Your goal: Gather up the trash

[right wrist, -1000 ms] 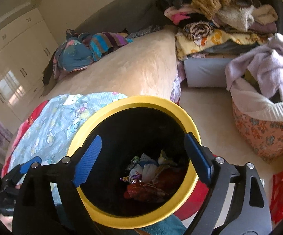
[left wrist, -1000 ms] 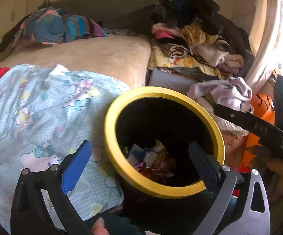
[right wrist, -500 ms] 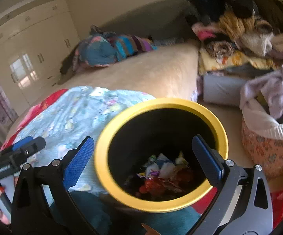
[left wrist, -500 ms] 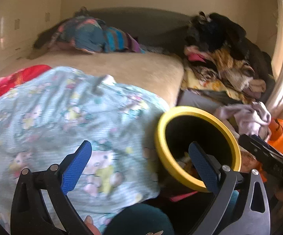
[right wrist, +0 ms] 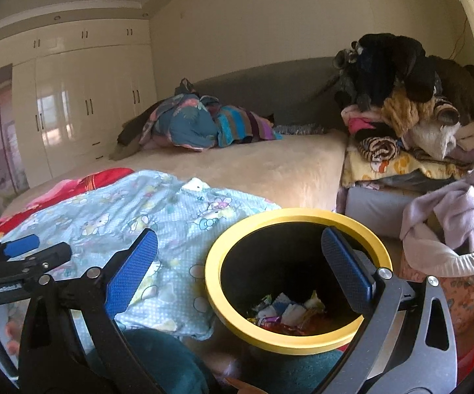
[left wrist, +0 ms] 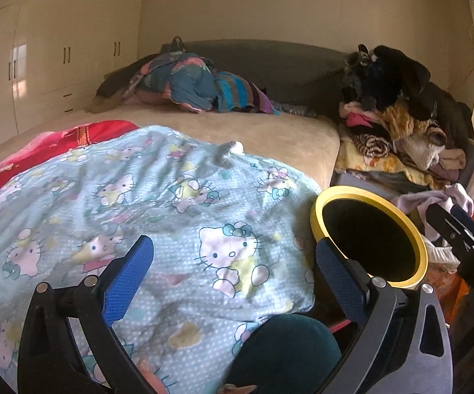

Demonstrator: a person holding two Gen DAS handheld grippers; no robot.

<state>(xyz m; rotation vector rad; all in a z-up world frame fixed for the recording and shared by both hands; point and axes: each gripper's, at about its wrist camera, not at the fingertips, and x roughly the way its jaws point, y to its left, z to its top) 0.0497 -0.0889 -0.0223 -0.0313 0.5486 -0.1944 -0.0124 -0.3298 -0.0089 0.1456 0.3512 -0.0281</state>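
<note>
both grippers gaping, empty | bin [right wrist: 297, 275] w/ wrappers [right wrist: 286, 312] sits right under right gripper [right wrist: 240, 269], off to the right of left gripper [left wrist: 235, 277] | right's closer

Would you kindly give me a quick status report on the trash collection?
Left tool open, empty. Right tool open, empty. Yellow-rimmed bin upright beside the bed, wrappers at its bottom. No loose trash visible on the Hello Kitty blanket.
</note>
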